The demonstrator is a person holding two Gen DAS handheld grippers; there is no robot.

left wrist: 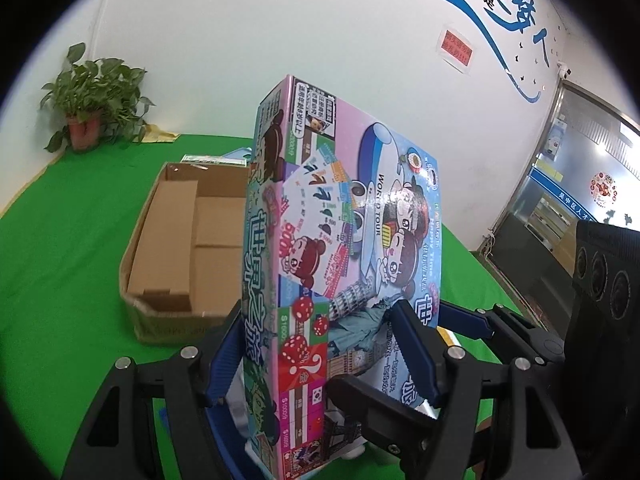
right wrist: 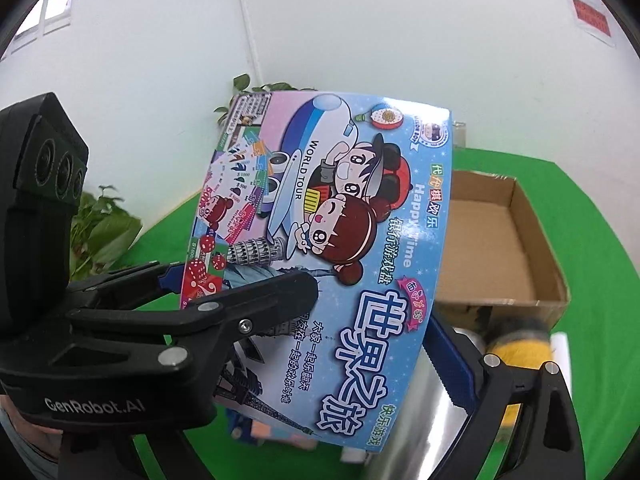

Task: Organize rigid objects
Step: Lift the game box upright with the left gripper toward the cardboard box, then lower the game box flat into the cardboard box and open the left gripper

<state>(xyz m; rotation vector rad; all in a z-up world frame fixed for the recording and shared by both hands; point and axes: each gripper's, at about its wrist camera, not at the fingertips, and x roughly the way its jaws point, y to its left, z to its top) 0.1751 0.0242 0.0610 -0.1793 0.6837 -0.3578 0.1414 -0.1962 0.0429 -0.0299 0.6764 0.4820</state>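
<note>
A colourful board game box [left wrist: 340, 220] with cartoon children and an airplane is held upright above the green table. My left gripper [left wrist: 318, 332] is shut on its lower part, one blue pad [left wrist: 222, 356] on the back and the other on the printed front. In the right wrist view the same box [right wrist: 340, 240] fills the middle. My right gripper [right wrist: 320, 340] clamps it wide across, its right pad [right wrist: 448, 364] against the box's edge. Its left finger is hidden behind the left tool.
An open cardboard box [left wrist: 140, 240] [right wrist: 540, 236] sits on the green cloth [left wrist: 60, 280] just beyond. A potted plant [left wrist: 92, 100] stands in the far corner. Below lie a yellow-and-black object [right wrist: 516, 344], a silver item [right wrist: 420, 420] and a white roll [right wrist: 560, 348].
</note>
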